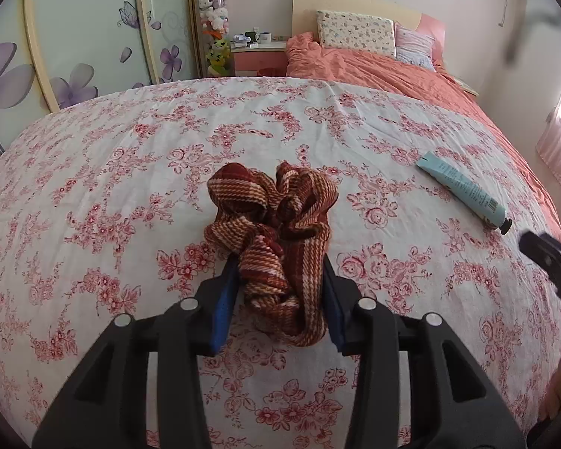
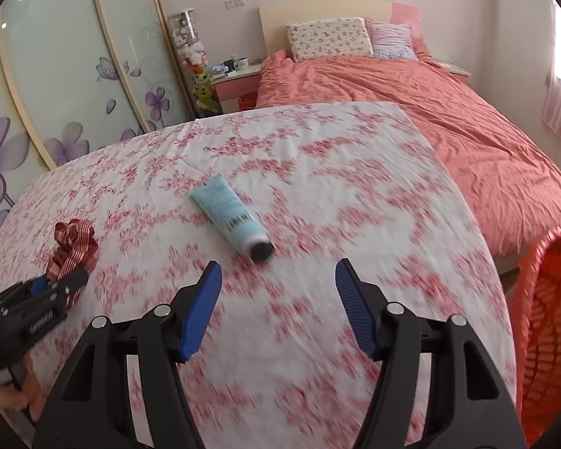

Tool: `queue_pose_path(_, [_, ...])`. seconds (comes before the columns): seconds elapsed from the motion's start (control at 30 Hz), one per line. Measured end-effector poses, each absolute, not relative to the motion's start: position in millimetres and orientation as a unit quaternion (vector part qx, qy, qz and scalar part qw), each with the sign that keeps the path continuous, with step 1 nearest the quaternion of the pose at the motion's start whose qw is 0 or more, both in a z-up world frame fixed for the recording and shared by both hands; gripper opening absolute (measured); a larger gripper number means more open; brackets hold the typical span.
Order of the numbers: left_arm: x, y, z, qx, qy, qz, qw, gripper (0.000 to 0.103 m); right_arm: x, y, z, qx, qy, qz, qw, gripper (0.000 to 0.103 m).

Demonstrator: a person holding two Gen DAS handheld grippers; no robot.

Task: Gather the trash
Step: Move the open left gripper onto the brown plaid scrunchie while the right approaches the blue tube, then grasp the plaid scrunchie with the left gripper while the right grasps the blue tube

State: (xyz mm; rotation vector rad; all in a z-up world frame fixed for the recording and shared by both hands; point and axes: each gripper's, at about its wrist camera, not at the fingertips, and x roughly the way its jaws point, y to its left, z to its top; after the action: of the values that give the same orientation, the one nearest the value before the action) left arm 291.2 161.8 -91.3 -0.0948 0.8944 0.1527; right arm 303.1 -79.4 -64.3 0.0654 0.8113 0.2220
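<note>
A red-brown striped scrunchie lies on the floral tablecloth. My left gripper is around its near end, and the blue pads press on both sides of the fabric. The scrunchie also shows in the right wrist view, with the left gripper on it. A light blue tube with a black cap lies on the cloth ahead of my right gripper, which is open and empty. The tube also shows in the left wrist view.
An orange plastic basket stands off the table's right edge. Beyond the table is a bed with an orange cover and pillows. A wardrobe with flower doors is on the left, a nightstand behind.
</note>
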Motion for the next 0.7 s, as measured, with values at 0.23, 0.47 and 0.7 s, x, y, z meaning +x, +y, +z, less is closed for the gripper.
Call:
queue_pose_path(0.23, [292,161,-93,-0.043,0.433,0.073,0.897,0.042,336,-46,-70,-0.029,0.409,0.114,0.905,0.052])
queue_pose_path(0.47, [292,162,-93,-0.049,0.432,0.069,0.898,0.043,327,-53,-73,-0.031,0.418,0.114,0.901,0.028])
queue_pose_path(0.7, [291,164,-92,-0.054,0.431,0.067,0.898,0.043,276,-92,-74,0.010,0.427,0.101,0.898,0.027])
